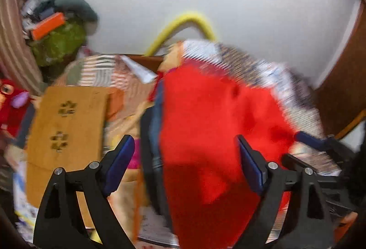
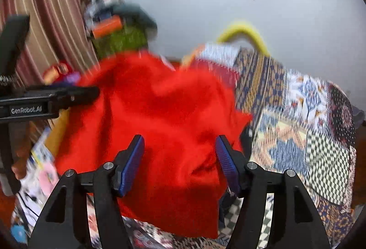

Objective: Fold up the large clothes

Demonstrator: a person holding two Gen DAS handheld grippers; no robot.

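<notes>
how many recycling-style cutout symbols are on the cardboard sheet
2. Both are on the cardboard sheet in the left wrist view: an upper cutout and a lower cutout. Its bottom end is hidden behind the left gripper, so more may exist.

blurred, seemingly loose red garment (image 2: 164, 125)

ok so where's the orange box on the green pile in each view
Left wrist: the orange box sits upper left, atop the green pile, beside the striped curtain.
Right wrist: the orange box is upper left of centre, on the green pile, just above the red garment.
Shared landmark: the yellow tube arching against the white wall.
</notes>
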